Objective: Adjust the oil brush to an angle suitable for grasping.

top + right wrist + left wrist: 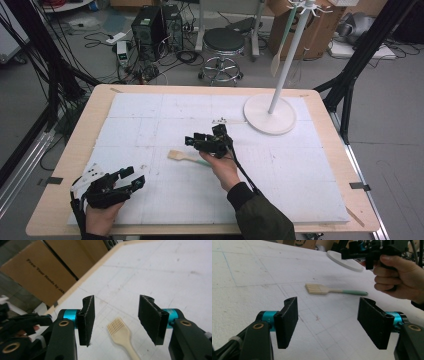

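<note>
Tongs on the right hover open and empty just above the brush lying flat mid-surface, while the left tongs rest wide open, holding nothing, near the front-left corner.

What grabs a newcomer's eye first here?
Likely the right gripper, jaws open, poised over the pastry brush lying mid-table. Next, the tall white stand on its round base at the table's far right, and the left gripper, also open, near the front-left corner.
</note>
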`<state>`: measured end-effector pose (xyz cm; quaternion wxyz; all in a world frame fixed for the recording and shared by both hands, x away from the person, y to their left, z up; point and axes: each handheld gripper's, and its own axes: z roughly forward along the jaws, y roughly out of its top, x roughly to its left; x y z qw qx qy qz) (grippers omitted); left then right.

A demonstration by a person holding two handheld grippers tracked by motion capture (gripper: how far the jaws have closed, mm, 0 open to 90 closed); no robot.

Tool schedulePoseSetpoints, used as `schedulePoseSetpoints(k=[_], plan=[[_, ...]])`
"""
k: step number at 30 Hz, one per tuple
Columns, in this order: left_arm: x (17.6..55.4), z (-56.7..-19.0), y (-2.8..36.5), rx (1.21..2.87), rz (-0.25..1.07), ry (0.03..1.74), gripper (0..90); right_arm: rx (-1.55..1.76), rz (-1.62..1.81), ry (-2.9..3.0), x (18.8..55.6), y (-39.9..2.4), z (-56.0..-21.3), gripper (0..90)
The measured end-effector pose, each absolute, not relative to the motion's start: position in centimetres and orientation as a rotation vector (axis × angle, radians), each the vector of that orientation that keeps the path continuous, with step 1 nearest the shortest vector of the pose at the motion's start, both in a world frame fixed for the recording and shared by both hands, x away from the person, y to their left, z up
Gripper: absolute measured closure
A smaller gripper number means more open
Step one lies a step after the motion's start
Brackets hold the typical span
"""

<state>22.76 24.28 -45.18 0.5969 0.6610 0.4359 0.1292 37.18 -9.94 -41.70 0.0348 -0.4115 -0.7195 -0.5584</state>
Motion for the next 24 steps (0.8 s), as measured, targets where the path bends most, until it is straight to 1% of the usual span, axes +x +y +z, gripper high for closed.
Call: schedulePoseSetpoints(k=[2, 8, 11, 12, 14, 18, 20, 24], plan=[[22.8, -45.2, 24.3, 1.533, 0.299, 1.01, 33.7, -1.283, -1.689, -2.217, 37.3, -9.7, -42.2, 48.1], [22.8, -45.2, 24.3, 1.533, 0.299, 1.01, 33.6, -1.326, -1.614, -2.206, 37.8, -9.3, -43.3, 56.4], [22.7, -45.2, 24.3, 1.532, 0.299, 1.011, 33.6, -1.335, -1.603, -2.188, 37.9, -9.3, -43.5, 66.0], [22.7, -45.2, 24.2, 1.531, 0.301, 1.01, 33.7, -1.333, -1.599, -2.17, 38.0, -9.4, -43.6, 67.8], [22.7, -45.2, 24.2, 1.533, 0.298, 1.009, 33.7, -1.325, -1.599, -2.149, 38.0, -9.3, -43.6, 75.9], [22.7, -45.2, 24.2, 1.535, 0.302, 1.011, 33.6, -1.31, -1.592, -2.128, 38.0, -9.2, -43.7, 85.3], [22.7, -45.2, 24.2, 1.535, 0.301, 1.01, 33.7, -1.318, -1.578, -2.131, 38.1, -9.2, -43.9, 88.6], [22.7, -45.2, 24.2, 1.534, 0.3, 1.01, 33.6, -1.333, -1.53, -2.113, 38.2, -8.9, -44.6, 89.6]])
